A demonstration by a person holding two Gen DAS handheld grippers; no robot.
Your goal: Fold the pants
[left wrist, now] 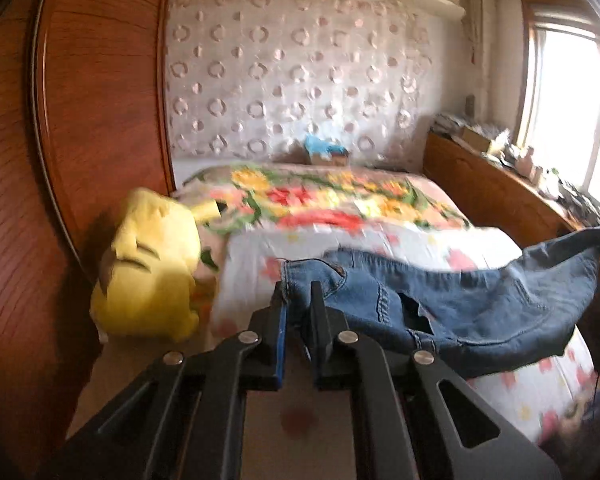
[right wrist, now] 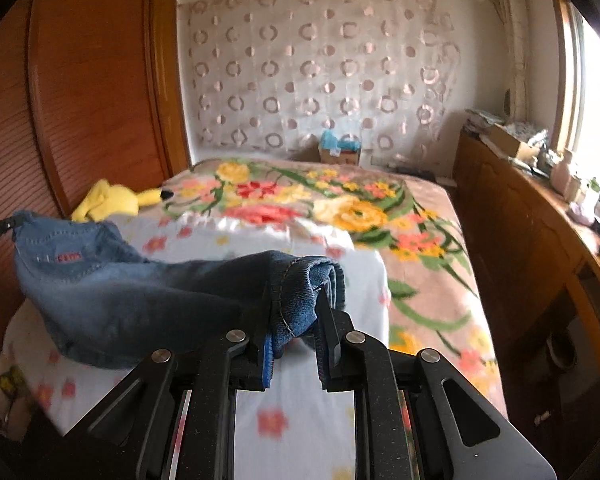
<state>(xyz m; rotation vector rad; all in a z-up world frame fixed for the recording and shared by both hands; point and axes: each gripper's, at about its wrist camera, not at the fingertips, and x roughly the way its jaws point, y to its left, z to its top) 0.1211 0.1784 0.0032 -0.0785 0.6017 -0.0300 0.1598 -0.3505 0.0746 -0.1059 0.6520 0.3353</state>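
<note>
Both grippers are clamped on the blue jeans [left wrist: 460,312]: left gripper [left wrist: 298,292] pinches one end, right gripper [right wrist: 296,300] grips the bunched hem, so the denim hangs stretched above the floral bed sheet [right wrist: 300,432].

Both wrist views close over bed [left wrist: 380,236], facing curtain [right wrist: 320,68]

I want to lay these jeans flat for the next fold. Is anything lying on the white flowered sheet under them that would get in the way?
Nothing visible does. The blue denim jeans hang between the left gripper and right gripper, and the white flowered sheet beneath looks bare. The yellow plush toy sits off at its edge.
</note>
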